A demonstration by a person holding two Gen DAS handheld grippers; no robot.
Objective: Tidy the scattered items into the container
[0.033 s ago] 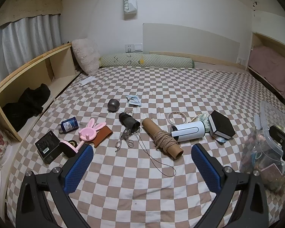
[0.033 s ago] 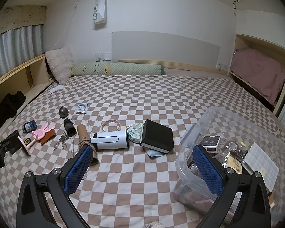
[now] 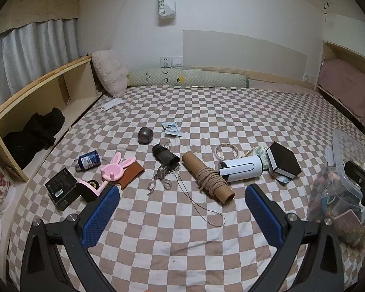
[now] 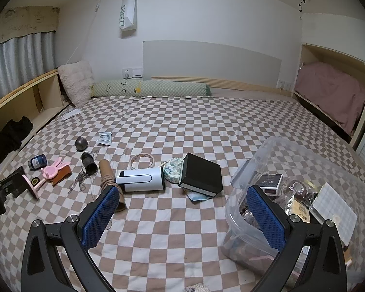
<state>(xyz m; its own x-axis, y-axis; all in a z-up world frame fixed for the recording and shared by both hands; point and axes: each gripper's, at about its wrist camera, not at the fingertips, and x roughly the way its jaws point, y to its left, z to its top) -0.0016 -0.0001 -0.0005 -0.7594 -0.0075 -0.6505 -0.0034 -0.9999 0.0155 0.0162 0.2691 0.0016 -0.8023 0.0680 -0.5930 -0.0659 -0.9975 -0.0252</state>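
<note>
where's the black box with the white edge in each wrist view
Left wrist: the black box lies right of centre on the checkered bedspread, just right of the white cylinder.
Right wrist: the black box sits near the middle, between the white cylinder and the clear container.
Shared landmark: the white cylinder lying on its side, next to the box on its left in both views.
</note>
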